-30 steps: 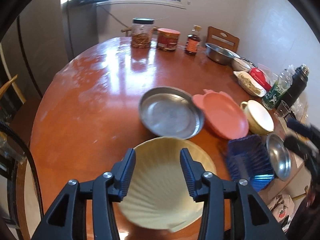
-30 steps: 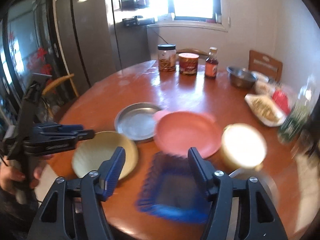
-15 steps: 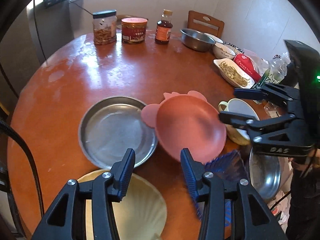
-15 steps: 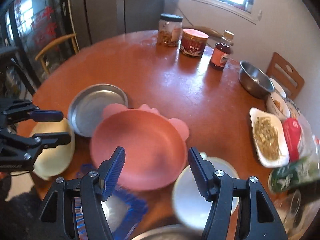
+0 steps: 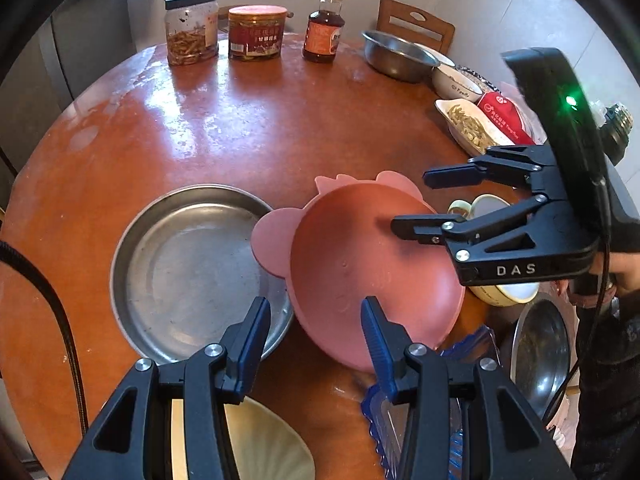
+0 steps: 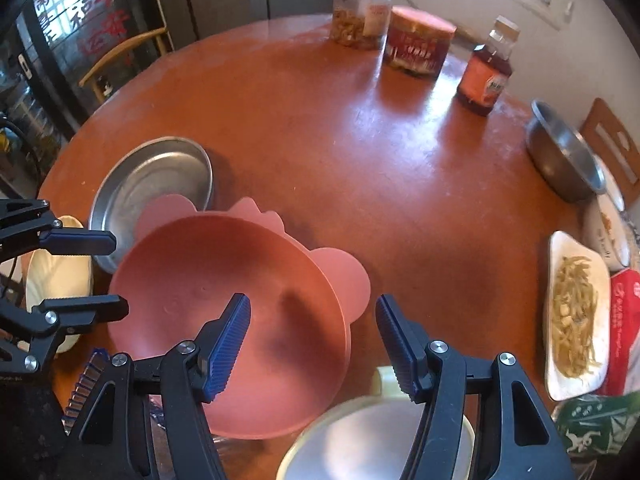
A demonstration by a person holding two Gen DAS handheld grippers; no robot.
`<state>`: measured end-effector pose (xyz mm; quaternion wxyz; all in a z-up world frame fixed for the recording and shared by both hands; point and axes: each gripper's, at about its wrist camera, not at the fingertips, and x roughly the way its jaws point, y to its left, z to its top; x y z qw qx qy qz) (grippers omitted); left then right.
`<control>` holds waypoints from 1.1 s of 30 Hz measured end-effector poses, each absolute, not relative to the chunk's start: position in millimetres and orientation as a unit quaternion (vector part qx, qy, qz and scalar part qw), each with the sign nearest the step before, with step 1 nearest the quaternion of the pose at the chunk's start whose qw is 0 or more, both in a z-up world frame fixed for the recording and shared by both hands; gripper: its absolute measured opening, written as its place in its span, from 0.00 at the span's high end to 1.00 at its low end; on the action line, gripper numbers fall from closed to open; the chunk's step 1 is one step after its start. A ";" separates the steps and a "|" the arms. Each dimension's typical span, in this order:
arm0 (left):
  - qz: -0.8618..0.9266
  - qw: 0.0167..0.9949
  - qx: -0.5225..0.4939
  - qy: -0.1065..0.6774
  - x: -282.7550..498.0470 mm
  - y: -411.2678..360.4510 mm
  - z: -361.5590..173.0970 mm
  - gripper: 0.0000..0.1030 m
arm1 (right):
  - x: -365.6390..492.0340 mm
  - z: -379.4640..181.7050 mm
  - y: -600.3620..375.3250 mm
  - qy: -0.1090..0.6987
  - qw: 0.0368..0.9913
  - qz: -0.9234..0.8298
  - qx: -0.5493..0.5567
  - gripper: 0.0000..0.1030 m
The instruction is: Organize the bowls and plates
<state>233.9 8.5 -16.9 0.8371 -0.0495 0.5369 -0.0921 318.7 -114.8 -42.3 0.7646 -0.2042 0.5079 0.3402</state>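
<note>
A pink bowl with ears (image 5: 372, 272) sits mid-table, its left ear over the rim of a steel plate (image 5: 192, 268). My left gripper (image 5: 314, 312) hangs open above the gap between them, holding nothing. A cream shell-shaped plate (image 5: 272, 448) and a blue ridged dish (image 5: 460, 400) lie under its body. My right gripper (image 6: 312, 308) is open and empty above the pink bowl's (image 6: 224, 300) right edge, with a yellow cup (image 6: 376, 436) just below it. In the left wrist view the right gripper (image 5: 412, 202) reaches in over the bowl's far right rim.
At the back of the round wooden table (image 5: 260, 128) stand two jars (image 5: 192, 28) and a sauce bottle (image 5: 324, 26). A steel bowl (image 5: 396, 56), a white dish of food (image 6: 576, 312) and a red packet (image 5: 504, 116) line the right edge. A small steel bowl (image 5: 540, 348) lies by the yellow cup.
Both grippers have moved forward over the table and tipped downward. The left went from the cream plate to the pink bowl and steel plate; the right from the blue dish to the pink bowl. Both stay open.
</note>
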 end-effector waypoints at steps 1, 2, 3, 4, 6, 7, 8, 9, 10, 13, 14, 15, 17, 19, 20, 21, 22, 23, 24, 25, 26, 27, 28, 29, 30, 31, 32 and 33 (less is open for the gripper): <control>-0.095 0.835 -0.051 0.540 235.5 7.9 -18.3 0.54 | 322.1 -45.6 -114.6 0.515 0.761 0.341 -0.199 0.35; -0.099 0.833 -0.054 0.542 237.0 7.8 -20.2 0.54 | 325.6 -48.5 -116.0 0.521 0.758 0.340 -0.194 0.35; -0.099 0.832 -0.055 0.543 238.1 7.9 -22.1 0.54 | 330.0 -52.6 -116.6 0.529 0.754 0.340 -0.188 0.35; -0.098 0.832 -0.054 0.544 239.1 7.4 -23.5 0.54 | 332.7 -54.8 -117.2 0.533 0.753 0.340 -0.184 0.35; -0.098 0.831 -0.051 0.545 241.0 6.1 -25.7 0.54 | 340.0 -60.1 -120.1 0.547 0.745 0.345 -0.164 0.37; -0.098 0.830 -0.051 0.546 241.2 6.0 -26.8 0.54 | 341.4 -61.9 -122.0 0.552 0.742 0.348 -0.155 0.40; -0.100 0.830 -0.051 0.547 241.9 5.8 -28.2 0.54 | 342.9 -63.5 -122.6 0.557 0.738 0.351 -0.149 0.46; -0.103 0.829 -0.052 0.548 242.5 5.3 -29.7 0.54 | 343.8 -64.9 -122.8 0.560 0.736 0.353 -0.145 0.51; -0.105 0.829 -0.051 0.548 242.8 4.6 -31.2 0.54 | 345.3 -66.2 -123.0 0.560 0.735 0.353 -0.143 0.53; -0.104 0.828 -0.043 0.550 243.5 1.6 -34.7 0.57 | 346.0 -65.8 -125.4 0.560 0.740 0.349 -0.133 0.62; -0.100 0.830 -0.034 0.548 243.4 0.4 -35.2 0.62 | 347.3 -65.7 -126.7 0.559 0.742 0.348 -0.127 0.66; -0.094 0.832 -0.027 0.545 243.4 -0.4 -35.0 0.64 | 348.1 -64.3 -128.9 0.557 0.745 0.348 -0.118 0.71; -0.090 0.835 -0.024 0.543 244.4 0.1 -34.7 0.68 | 347.5 -61.2 -132.9 0.553 0.749 0.348 -0.108 0.72; -0.088 0.835 -0.028 0.542 245.6 3.2 -34.1 0.72 | 345.4 -55.3 -136.3 0.545 0.757 0.345 -0.103 0.73; -0.087 0.836 -0.029 0.541 246.5 4.2 -33.2 0.74 | 344.1 -52.5 -139.2 0.542 0.761 0.343 -0.100 0.74; -0.087 0.837 -0.031 0.539 246.7 5.6 -31.2 0.74 | 342.1 -48.6 -139.9 0.538 0.765 0.342 -0.096 0.75; -0.088 0.839 -0.033 0.535 246.4 6.9 -28.3 0.74 | 340.0 -44.6 -142.3 0.534 0.768 0.341 -0.093 0.75; -0.088 0.842 -0.035 0.531 246.2 8.2 -24.8 0.74 | 338.7 -39.1 -144.2 0.528 0.773 0.341 -0.087 0.75; -0.087 0.846 -0.035 0.526 245.5 9.5 -20.4 0.74 | 337.0 -32.1 -145.5 0.520 0.779 0.341 -0.082 0.76; -0.085 0.848 -0.034 0.522 245.3 9.5 -17.1 0.74 | 335.3 -26.7 -147.1 0.513 0.784 0.342 -0.080 0.76; -0.083 0.852 -0.035 0.516 244.1 11.4 -11.3 0.74 | 334.7 -21.3 -146.4 0.506 0.788 0.342 -0.078 0.76; -0.082 0.855 -0.037 0.511 243.1 13.4 -7.1 0.74 | 331.9 -15.2 -144.5 0.498 0.793 0.342 -0.077 0.76; -0.081 0.859 -0.040 0.504 241.8 16.9 -1.3 0.74 | 329.3 -8.6 -144.4 0.491 0.797 0.343 -0.076 0.76; -0.079 0.862 -0.044 0.499 240.9 19.9 3.7 0.74 | 325.9 -0.4 -144.8 0.481 0.803 0.344 -0.074 0.76; -0.077 0.864 -0.046 0.495 239.8 22.9 7.9 0.74 | 320.9 8.6 -144.2 0.470 0.809 0.347 -0.073 0.77; -0.075 0.867 -0.049 0.490 238.1 26.5 12.4 0.74 | 319.0 18.3 -141.6 0.460 0.813 0.350 -0.073 0.77; -0.072 0.871 -0.052 0.484 235.4 31.0 19.0 0.74 | 314.7 24.6 -140.3 0.452 0.816 0.353 -0.072 0.77; -0.070 0.873 -0.053 0.479 232.2 34.8 24.2 0.74 | 308.3 33.7 -138.3 0.441 0.821 0.356 -0.072 0.77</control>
